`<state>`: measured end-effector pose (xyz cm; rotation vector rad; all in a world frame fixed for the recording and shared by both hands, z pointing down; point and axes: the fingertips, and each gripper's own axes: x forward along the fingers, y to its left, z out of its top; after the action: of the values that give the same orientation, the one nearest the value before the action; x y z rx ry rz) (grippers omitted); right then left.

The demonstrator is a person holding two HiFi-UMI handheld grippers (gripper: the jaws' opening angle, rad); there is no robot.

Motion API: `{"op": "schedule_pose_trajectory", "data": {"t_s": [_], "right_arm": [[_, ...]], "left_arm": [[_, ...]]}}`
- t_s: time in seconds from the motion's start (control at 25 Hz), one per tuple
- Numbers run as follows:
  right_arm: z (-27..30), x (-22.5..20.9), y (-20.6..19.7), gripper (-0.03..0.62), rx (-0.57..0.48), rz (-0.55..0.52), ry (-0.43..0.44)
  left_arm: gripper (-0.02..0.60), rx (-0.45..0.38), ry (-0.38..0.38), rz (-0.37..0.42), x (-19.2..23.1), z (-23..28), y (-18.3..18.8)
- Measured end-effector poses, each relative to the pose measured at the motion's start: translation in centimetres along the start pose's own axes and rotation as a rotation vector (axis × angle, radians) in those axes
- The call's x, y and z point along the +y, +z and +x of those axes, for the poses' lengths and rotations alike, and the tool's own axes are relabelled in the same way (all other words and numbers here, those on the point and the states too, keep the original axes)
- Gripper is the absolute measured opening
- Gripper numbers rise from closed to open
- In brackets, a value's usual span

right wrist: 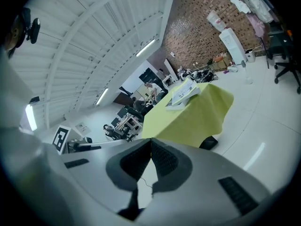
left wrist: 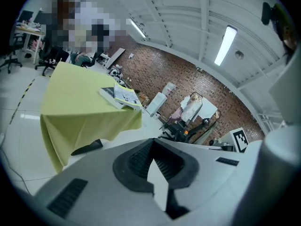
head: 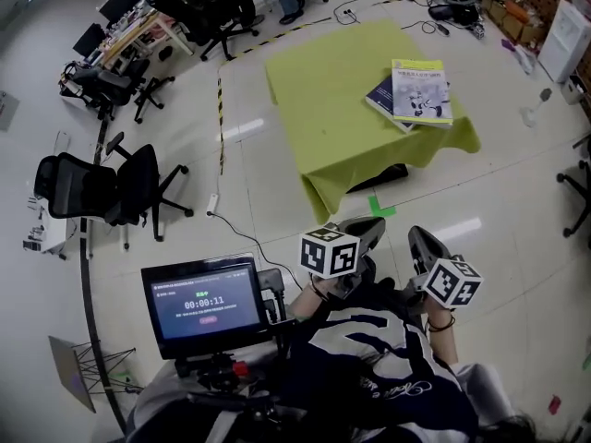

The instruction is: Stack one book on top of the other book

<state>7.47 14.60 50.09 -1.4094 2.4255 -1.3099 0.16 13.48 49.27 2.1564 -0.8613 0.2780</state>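
Note:
On the table with the yellow-green cloth (head: 323, 90), a white and green book (head: 422, 91) lies on top of a dark blue book (head: 383, 93) near the right edge. Both grippers hang close to my body, well short of the table. My left gripper (head: 369, 225) and my right gripper (head: 421, 237) are shut with nothing between their pads. The left gripper view has its gripper (left wrist: 153, 143) aimed toward the table (left wrist: 75, 107) and the stacked books (left wrist: 121, 96). In the right gripper view the right gripper (right wrist: 150, 143) faces the books (right wrist: 184, 94) far off.
Black office chairs (head: 102, 192) stand at the left, and a screen with a timer (head: 205, 305) sits low at the left. A cable (head: 235, 233) runs over the white floor. A green tape mark (head: 380, 207) and the table's black base (head: 380, 175) lie before the table.

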Motion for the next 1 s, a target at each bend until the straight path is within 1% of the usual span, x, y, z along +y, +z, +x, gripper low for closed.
{"op": "schedule_pose_trajectory", "data": {"t_s": [0.16, 0.32, 0.52, 0.76, 1.0], "right_arm": [[0.4, 0.8, 0.1, -0.009, 0.014, -0.021, 0.02], [-0.5, 0.7, 0.1, -0.009, 0.007, -0.025, 0.009], [-0.6, 0.7, 1.2, -0.009, -0.024, -0.023, -0.002], [0.6, 1.5, 0.1, -0.009, 0.0, -0.031, -0.006], [2.0, 0.9, 0.2, -0.009, 0.002, -0.045, -0.008]], "left_arm": [[0.005, -0.024, 0.029, -0.001, 0.4, -0.7, 0.7], [0.005, -0.027, 0.023, -0.001, -0.1, -0.6, 0.8], [0.005, -0.01, 0.014, 0.027, -0.4, -0.1, 1.2], [0.005, 0.001, 0.014, 0.026, 0.8, -0.7, 1.3], [0.005, -0.011, 0.006, 0.035, 2.1, 0.2, 1.9]]}}
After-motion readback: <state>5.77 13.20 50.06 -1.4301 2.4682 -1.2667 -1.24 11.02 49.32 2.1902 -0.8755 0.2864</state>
